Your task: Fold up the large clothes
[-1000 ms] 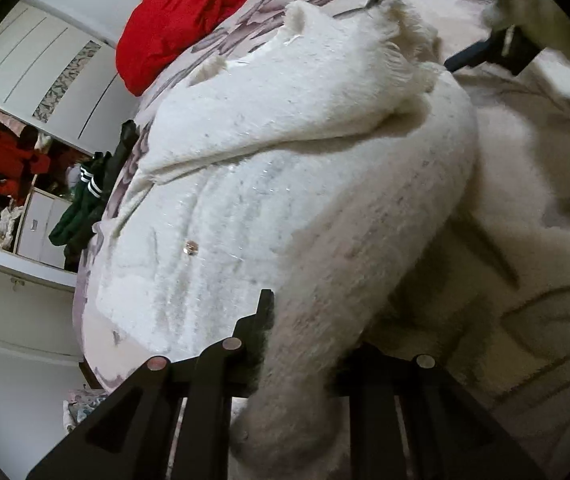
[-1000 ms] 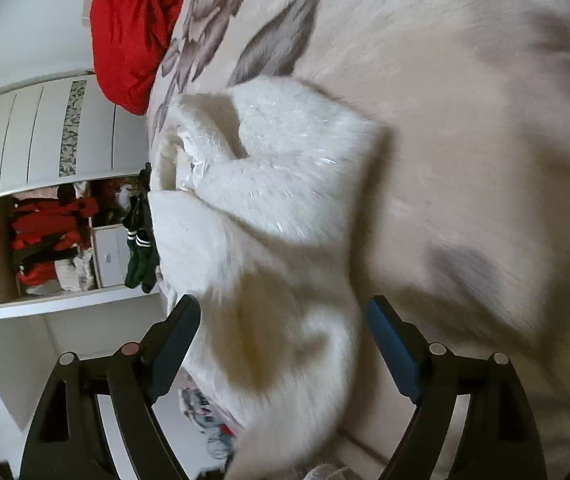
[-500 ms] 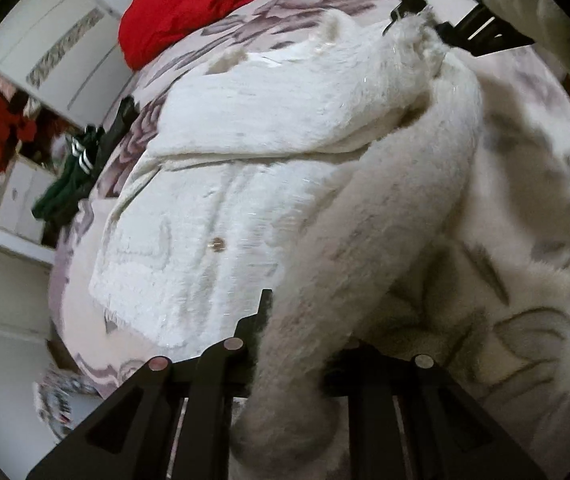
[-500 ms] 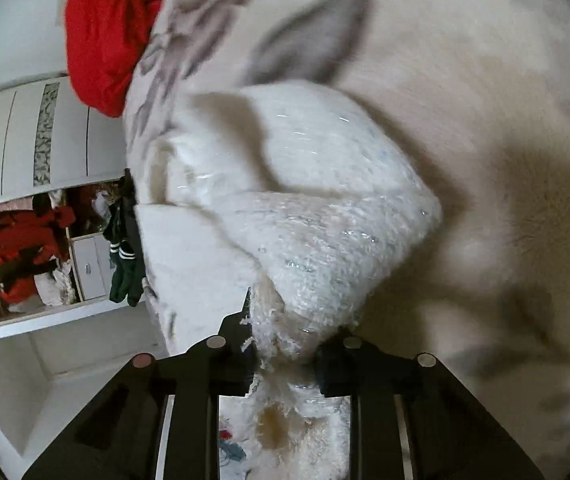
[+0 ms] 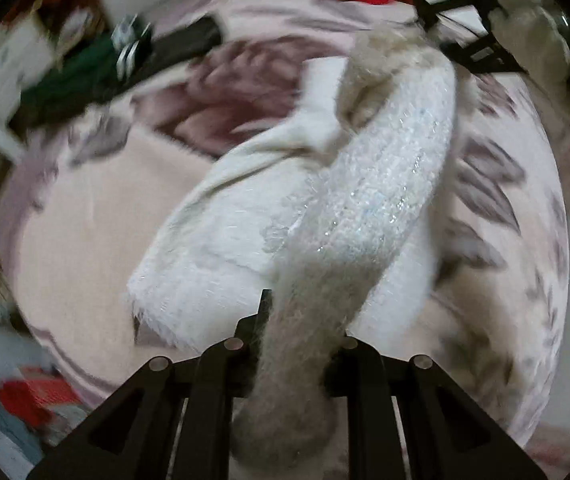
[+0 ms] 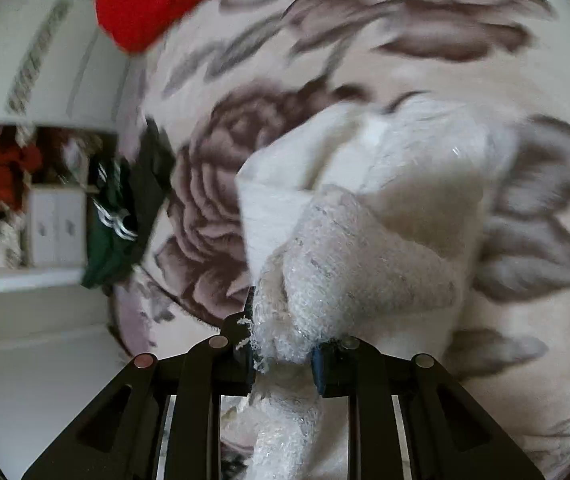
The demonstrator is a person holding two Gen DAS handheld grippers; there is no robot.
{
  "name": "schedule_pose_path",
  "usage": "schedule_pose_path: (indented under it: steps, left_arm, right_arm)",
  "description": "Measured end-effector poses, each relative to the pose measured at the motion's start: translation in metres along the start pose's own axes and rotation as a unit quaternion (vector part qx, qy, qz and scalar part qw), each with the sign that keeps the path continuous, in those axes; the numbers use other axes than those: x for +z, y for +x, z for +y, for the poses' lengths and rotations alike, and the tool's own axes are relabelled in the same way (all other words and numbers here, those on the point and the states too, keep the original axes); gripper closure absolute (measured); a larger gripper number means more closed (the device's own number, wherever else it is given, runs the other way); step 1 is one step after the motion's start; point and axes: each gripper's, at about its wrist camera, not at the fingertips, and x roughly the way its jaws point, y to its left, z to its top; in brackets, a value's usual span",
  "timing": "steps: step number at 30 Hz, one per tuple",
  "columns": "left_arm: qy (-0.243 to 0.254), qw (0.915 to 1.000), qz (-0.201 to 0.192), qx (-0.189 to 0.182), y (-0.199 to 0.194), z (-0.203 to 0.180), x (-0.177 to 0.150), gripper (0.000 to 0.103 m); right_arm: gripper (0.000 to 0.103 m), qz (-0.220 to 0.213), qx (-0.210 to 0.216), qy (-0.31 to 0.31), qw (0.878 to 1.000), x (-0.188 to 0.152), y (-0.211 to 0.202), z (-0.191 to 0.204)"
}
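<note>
Both grippers are gripping the fluffy white garment (image 5: 365,200) over the floral bed (image 5: 85,208). The left gripper (image 5: 297,344) is clamped on a bunched sleeve-like length; the right gripper (image 6: 285,352) is pinching a frayed edge. To my eye a fold is being carried across. Next they need to lay it flat, edges aligned, before letting go.

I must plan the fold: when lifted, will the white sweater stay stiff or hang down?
Probably floppy: the sweater sags between the left gripper and right gripper. Its thick fuzzy knit likely grips well and seems bulky.
</note>
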Motion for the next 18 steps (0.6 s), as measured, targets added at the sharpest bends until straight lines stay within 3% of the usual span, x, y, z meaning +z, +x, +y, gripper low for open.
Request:
schedule_pose_path:
  steps: [2,4,6,7,8,9,11,13,14,16,18]
  left_arm:
    - [-0.014,0.999,0.04,-0.016,0.037,0.033,0.01,0.086]
    - [-0.035,0.9944,0.084,-0.053,0.073,0.067,0.017,0.084]
    - [-0.064,0.9864,0.117,-0.096,0.097,0.097,0.019,0.068]
    - [-0.084,0.9801,0.125,-0.129,0.102,0.111,0.019,0.065]
    - [-0.105,0.9727,0.13,-0.161,0.103,0.123,0.017,0.063]
    - [-0.123,0.9657,0.134,-0.185,0.102,0.136,0.016,0.058]
    - [-0.139,0.9595,0.136,-0.204,0.098,0.155,0.014,0.051]
    - [-0.151,0.9519,0.133,-0.23,0.091,0.176,0.014,0.05]
    - [-0.153,0.951,0.133,-0.233,0.089,0.183,0.016,0.049]
    - [-0.146,0.9512,0.129,-0.24,0.088,0.193,0.023,0.037]
    - [-0.126,0.9525,0.121,-0.249,0.094,0.193,0.031,0.034]
  right_arm:
    - [0.081,0.021,-0.048,-0.008,0.999,0.01,0.048,0.032]
    - [0.077,0.033,-0.07,0.004,0.997,0.015,0.081,0.044]
    - [0.063,0.042,-0.068,0.017,0.997,0.015,0.104,0.051]
    - [0.046,0.044,-0.058,0.023,0.997,0.014,0.109,0.052]
    - [0.034,0.044,-0.039,0.027,0.998,0.012,0.11,0.056]
    - [0.031,0.044,-0.02,0.017,0.999,0.01,0.11,0.059]
    - [0.028,0.047,0.005,0.004,0.999,0.0,0.103,0.059]
    - [0.028,0.037,0.032,-0.004,0.999,-0.016,0.086,0.051]
    - [0.027,0.031,0.045,-0.003,0.998,-0.032,0.073,0.038]
    - [0.025,0.022,0.054,0.008,0.998,-0.058,0.059,0.016]
    - [0.025,0.01,0.05,0.007,0.999,-0.097,0.043,-0.022]
